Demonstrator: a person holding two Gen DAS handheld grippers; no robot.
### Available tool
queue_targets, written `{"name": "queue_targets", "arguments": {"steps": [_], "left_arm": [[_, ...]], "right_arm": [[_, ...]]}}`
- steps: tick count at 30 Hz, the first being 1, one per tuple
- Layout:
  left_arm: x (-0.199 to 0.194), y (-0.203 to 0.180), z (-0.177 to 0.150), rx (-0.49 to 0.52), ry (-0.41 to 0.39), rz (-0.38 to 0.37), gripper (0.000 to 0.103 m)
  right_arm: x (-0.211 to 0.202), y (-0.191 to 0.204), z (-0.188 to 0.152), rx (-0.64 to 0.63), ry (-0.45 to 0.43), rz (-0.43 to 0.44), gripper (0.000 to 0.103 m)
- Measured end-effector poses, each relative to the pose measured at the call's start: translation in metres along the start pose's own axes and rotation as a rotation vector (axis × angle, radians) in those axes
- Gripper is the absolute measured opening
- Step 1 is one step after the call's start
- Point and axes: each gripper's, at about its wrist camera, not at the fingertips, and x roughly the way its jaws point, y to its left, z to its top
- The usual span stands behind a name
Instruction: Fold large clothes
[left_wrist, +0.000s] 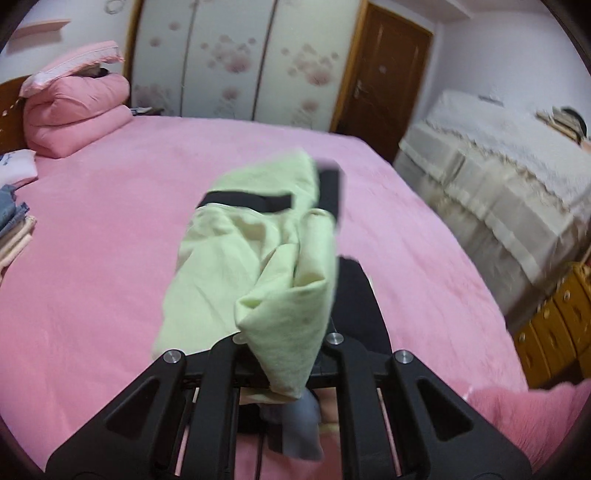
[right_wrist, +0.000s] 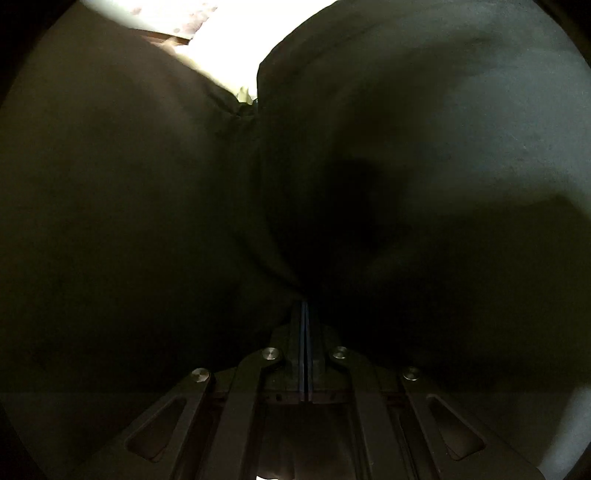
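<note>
Both grippers have cloth: seen from the left wrist, the left gripper (left_wrist: 295, 258) is pinched on a bunch of the green garment (left_wrist: 255, 266), which hangs lifted above the pink bed (left_wrist: 110, 221), its length running away along the fingers toward the wardrobe (left_wrist: 229, 59). From the right wrist, the right gripper (right_wrist: 305, 295) has its jaws pressed together on dark cloth (right_wrist: 406, 147) that drapes over the lens, so I judge spreading the piece flat comes next.
</note>
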Motion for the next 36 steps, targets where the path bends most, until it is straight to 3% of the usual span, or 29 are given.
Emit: {"name": "queue_targets", "arguments": {"steps": [4, 6, 10, 17, 22, 26, 28, 30, 32, 34, 36], "left_arm": [[-0.005, -0.013, -0.001, 0.051, -0.033, 0.013, 0.007], [-0.008, -0.016, 0.003, 0.057, -0.061, 0.018, 0.007], [-0.011, -0.029, 0.013, 0.098, -0.114, 0.021, 0.007], [0.006, -0.076, 0.016, 0.157, -0.105, 0.009, 0.007], [0.042, -0.128, -0.018, 0.201, -0.010, -0.035, 0.008], [0.079, -0.160, -0.062, 0.273, 0.145, -0.055, 0.008], [0.101, -0.172, -0.086, 0.319, 0.273, -0.045, 0.009], [0.114, -0.180, -0.102, 0.353, 0.342, -0.034, 0.013], [0.117, -0.187, -0.107, 0.382, 0.374, -0.052, 0.021], [0.116, -0.189, -0.104, 0.375, 0.437, -0.111, 0.051], [0.109, -0.189, -0.101, 0.362, 0.503, -0.174, 0.057]], "right_arm": [[-0.012, -0.012, 0.003, 0.026, 0.016, 0.041, 0.000], [-0.022, -0.026, 0.007, 0.122, 0.057, 0.083, 0.000], [-0.065, -0.030, 0.030, 0.126, 0.066, 0.023, 0.000], [-0.230, -0.053, 0.100, 0.099, -0.236, 0.000, 0.000], [-0.312, -0.091, 0.102, 0.078, -0.326, -0.074, 0.001], [-0.350, -0.136, 0.075, 0.088, -0.380, -0.153, 0.002], [-0.363, -0.162, 0.059, 0.120, -0.397, -0.117, 0.008], [-0.373, -0.186, 0.034, 0.172, -0.429, -0.042, 0.021], [-0.362, -0.195, 0.007, 0.193, -0.418, -0.001, 0.038], [-0.353, -0.205, -0.004, 0.211, -0.339, 0.029, 0.038], [-0.343, -0.202, -0.028, 0.195, -0.280, 0.041, 0.038]]}}
